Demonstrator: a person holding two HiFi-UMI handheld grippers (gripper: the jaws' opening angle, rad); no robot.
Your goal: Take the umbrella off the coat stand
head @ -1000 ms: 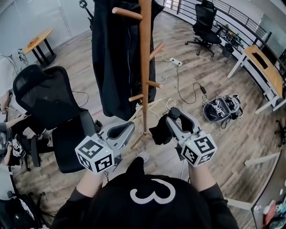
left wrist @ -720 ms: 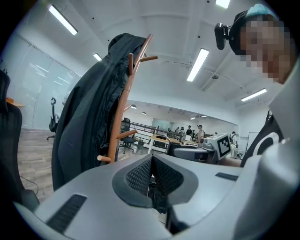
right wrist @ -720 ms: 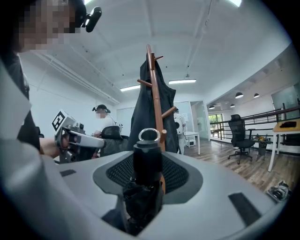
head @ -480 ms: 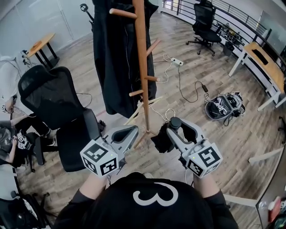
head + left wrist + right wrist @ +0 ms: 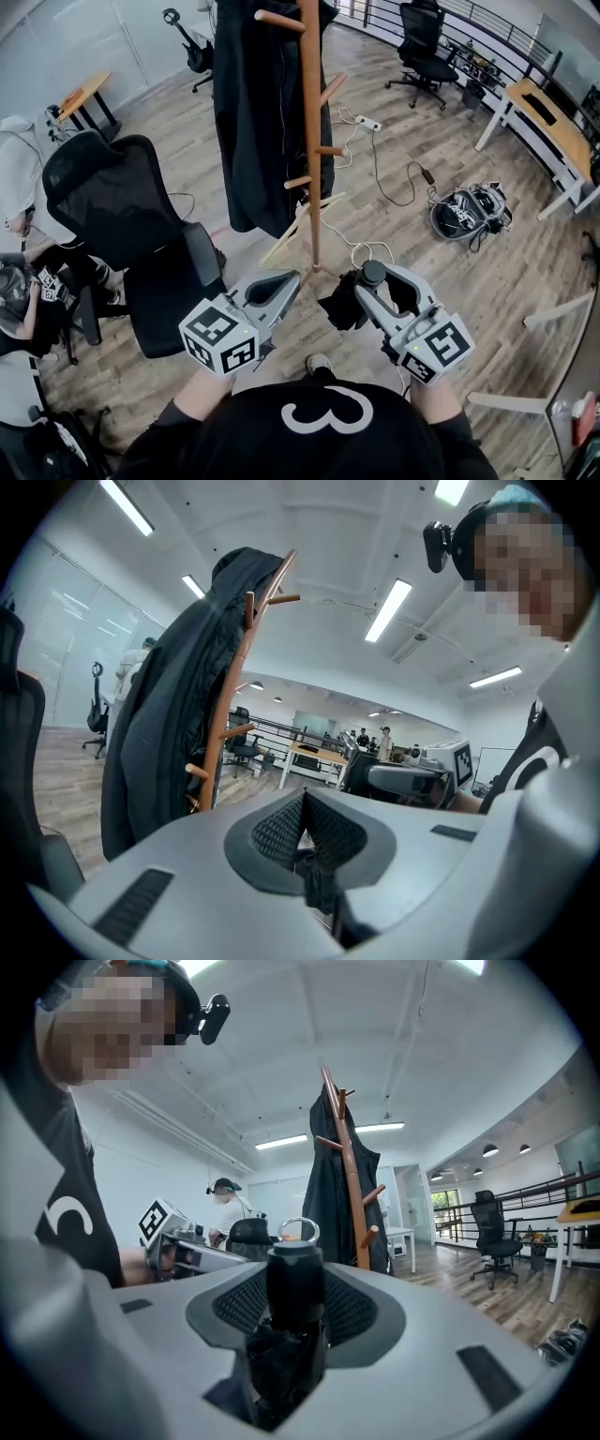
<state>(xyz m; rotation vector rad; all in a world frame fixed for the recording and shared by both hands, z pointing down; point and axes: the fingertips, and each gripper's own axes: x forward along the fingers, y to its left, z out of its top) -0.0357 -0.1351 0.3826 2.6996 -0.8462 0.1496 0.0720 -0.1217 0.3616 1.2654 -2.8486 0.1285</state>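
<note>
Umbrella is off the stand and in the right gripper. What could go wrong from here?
The right gripper clamps the umbrella near its handle; the loose black canopy bunches outside the jaws and might snag. Cables lie on the floor by the base of the coat stand, a possible trip hazard. The coat hangs on one side of the stand; a bump could tip it.

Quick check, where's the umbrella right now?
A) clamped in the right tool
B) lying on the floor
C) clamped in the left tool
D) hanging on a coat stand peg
A: the right tool has its jaws closed on the folded black umbrella, held apart from the coat stand, where a dark coat hangs.
</note>
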